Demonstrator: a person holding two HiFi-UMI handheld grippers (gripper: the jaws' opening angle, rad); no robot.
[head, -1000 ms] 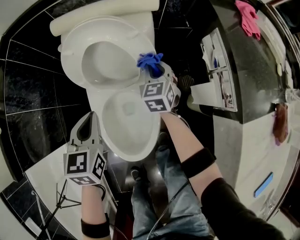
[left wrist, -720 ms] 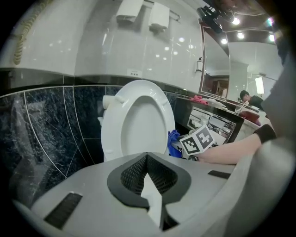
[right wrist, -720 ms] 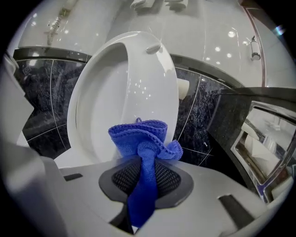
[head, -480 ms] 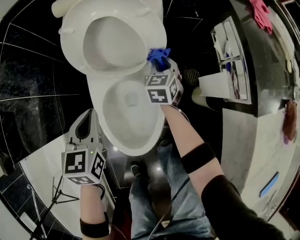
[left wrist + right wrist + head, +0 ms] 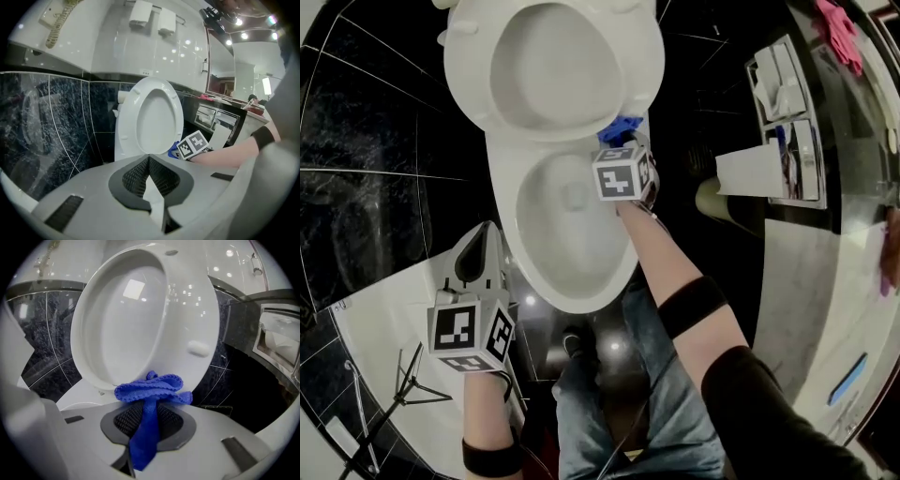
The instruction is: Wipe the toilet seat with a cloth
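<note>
The white toilet (image 5: 567,253) fills the middle of the head view, on dark veined floor tiles (image 5: 366,141). Its seat (image 5: 469,84) is tipped up at the back, and the open bowl lies below it. A dark worktop (image 5: 853,141) runs down the right side, with a pink rag (image 5: 839,23) near its far corner and a chrome paper holder (image 5: 783,103) on the face toward the toilet.

The person's right forearm (image 5: 670,272), with a dark band round it, reaches across the bowl's near right edge.

The left tool (image 5: 486,232) hangs just off the bowl's left edge, over a pale patch of floor and clear of the porcelain. Its jaws are closed together. In its own view their tips meet in front of the raised seat.

The right tool (image 5: 628,142) is at the bowl's rear right edge, where the raised seat meets the rim. Its jaws are clamped part-way closed on the blue cloth (image 5: 147,390). A strip of cloth runs down between the ribbed pads, and the rest bunches in a ruffle over the tips. That ruffle sits at the lower right edge of the raised seat, just beside one of the seat's bumpers (image 5: 199,348). Whether the cloth actually touches the seat cannot be told.
</note>
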